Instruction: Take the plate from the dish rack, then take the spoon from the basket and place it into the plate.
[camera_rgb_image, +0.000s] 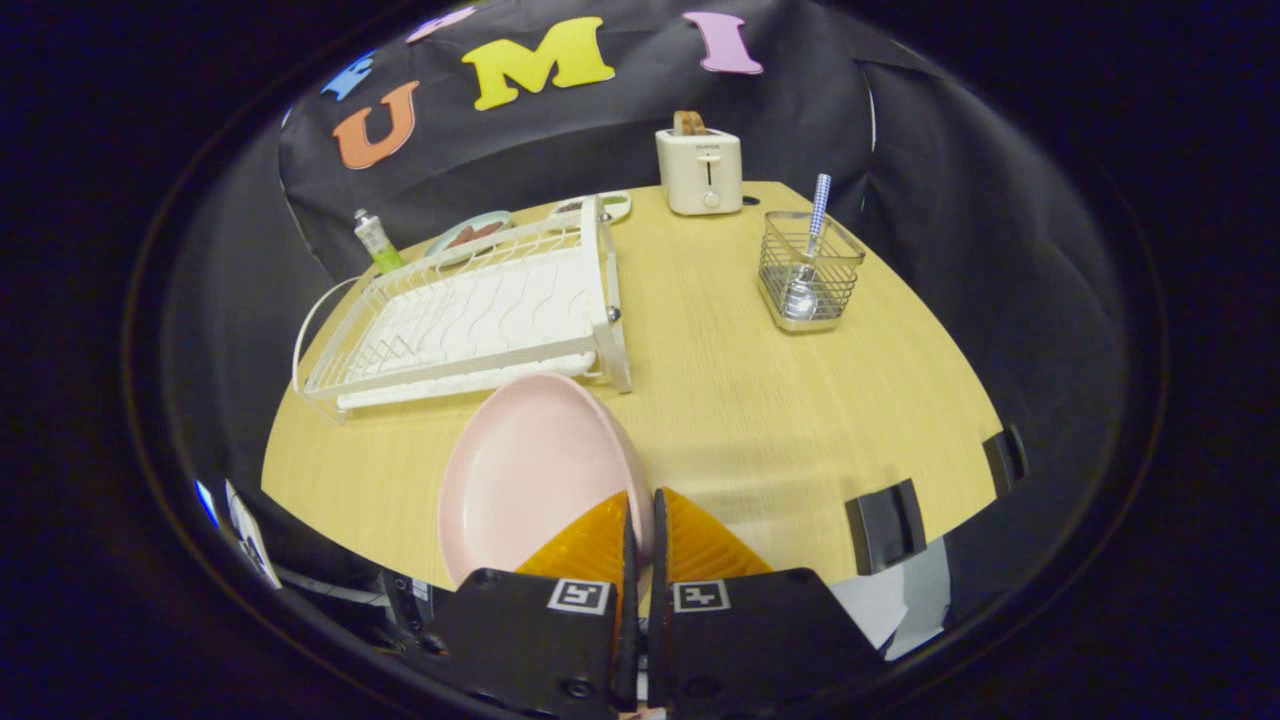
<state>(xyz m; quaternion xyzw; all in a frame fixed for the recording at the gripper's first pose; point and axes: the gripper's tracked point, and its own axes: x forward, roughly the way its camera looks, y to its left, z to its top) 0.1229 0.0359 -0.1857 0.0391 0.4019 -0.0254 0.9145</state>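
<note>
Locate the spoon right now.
The spoon stands bowl-down in the wire basket on the table, to the right of the toaster, far beyond the claw, which is shut on the pink plate.

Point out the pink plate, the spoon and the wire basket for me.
pink plate (520, 480): gripper view, its inner face, rim pinched by the tool (641, 545).
spoon (800, 297): gripper view, bowl, inside the basket.
wire basket (835, 285): gripper view, right wall.

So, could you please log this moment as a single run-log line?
claw: shut on pink plate rim | plate: out of dish rack, over table | spoon: in wire basket
</note>
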